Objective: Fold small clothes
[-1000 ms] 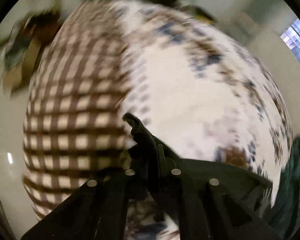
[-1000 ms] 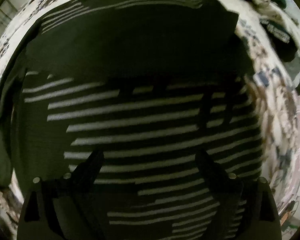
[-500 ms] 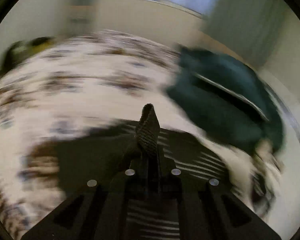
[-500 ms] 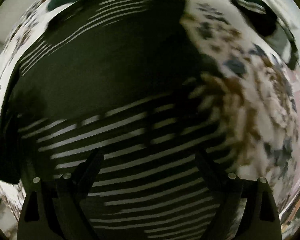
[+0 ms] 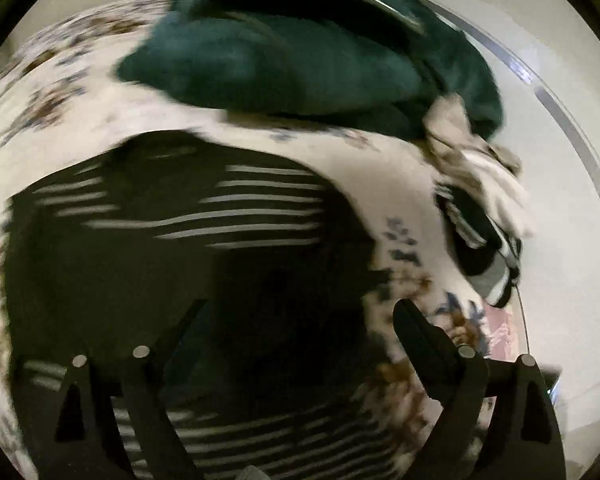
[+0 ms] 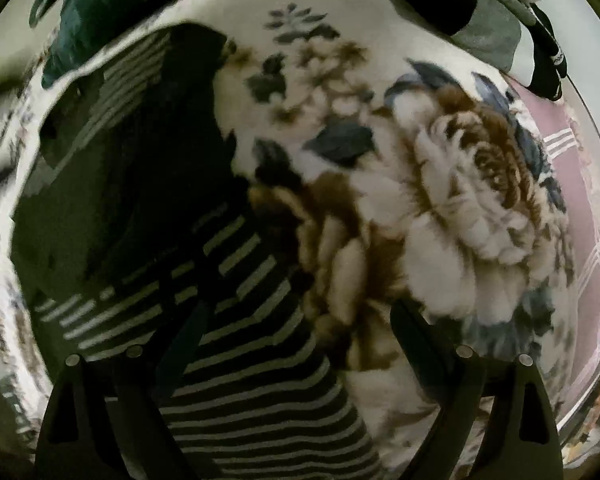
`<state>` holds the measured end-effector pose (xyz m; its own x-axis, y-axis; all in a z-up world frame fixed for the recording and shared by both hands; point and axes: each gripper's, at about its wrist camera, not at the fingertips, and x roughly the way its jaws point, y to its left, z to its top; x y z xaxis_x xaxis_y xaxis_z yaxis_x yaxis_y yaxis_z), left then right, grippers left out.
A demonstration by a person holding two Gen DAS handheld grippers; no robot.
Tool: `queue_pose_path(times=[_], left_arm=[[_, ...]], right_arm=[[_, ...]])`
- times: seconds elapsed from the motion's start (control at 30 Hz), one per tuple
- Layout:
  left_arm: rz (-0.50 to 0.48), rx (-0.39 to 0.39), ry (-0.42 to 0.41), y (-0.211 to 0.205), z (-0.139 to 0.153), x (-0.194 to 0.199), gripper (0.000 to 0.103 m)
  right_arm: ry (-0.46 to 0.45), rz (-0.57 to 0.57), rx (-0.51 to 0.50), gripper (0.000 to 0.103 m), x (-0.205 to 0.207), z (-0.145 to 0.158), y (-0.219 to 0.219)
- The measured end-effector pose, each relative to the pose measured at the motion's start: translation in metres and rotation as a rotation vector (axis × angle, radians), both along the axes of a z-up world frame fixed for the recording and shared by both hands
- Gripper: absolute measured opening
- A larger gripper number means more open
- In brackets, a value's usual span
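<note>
Colours on the bed
Black top (image 5: pixel 148 264) with thin white stripes; white blanket (image 6: pixel 452 208) with brown flowers and blue leaves; dark green clothes (image 5: pixel 284 60)

No legible txt, labels or nos. anywhere; both views too blurred.

A home bedroom: a plush floral blanket (image 6: pixel 440 200) covers the bed, loose clothes (image 5: pixel 300 48) are heaped toward twelve o'clock, and pale floor (image 5: pixel 572 184) shows at three o'clock.
</note>
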<state>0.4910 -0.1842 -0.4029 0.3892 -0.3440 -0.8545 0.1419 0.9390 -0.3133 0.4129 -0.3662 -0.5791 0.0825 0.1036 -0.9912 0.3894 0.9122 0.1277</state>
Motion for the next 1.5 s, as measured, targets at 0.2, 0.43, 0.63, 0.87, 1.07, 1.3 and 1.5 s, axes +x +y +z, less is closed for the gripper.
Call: queue_pose_path(times=[0.2,0.43,0.63,0.87,1.07,1.3,1.5], left_arm=[[0.303,0.236,0.025,0.173,-0.018,-0.003,0.092],[0.449,0.36,0.142,0.27,-0.088,0.03,0.091],[0.382,0.422,0.168,0.26,-0.119,0.058,0.094],[0.36,0.455,0.17,0.273,-0.116,0.07,0.094],[0.394,0.457,0.184,0.29,-0.102,0.06,0.094],[0.41,0.378,0.21,0.277,-0.078,0.03,0.093],[0.451,0.327,0.275,0.262,-0.085,0.013,0.093]], right_arm=[[-0.114,-0.006,0.083,0.094,0.052,0.046,-0.027],[-0.116,0.063,0.064,0.084,0.17,0.018,0.021],[-0.051,0.201,-0.051,0.011,0.186,-0.009,0.057],[-0.196,0.116,-0.085,0.006,0.184,0.038,0.03],[-0.002,0.184,-0.015,0.02,0.195,0.019,0.032],[-0.096,0.077,0.129,0.053,0.17,0.055,0.05],[0.034,-0.014,0.144,0.053,0.175,-0.011,0.095]])
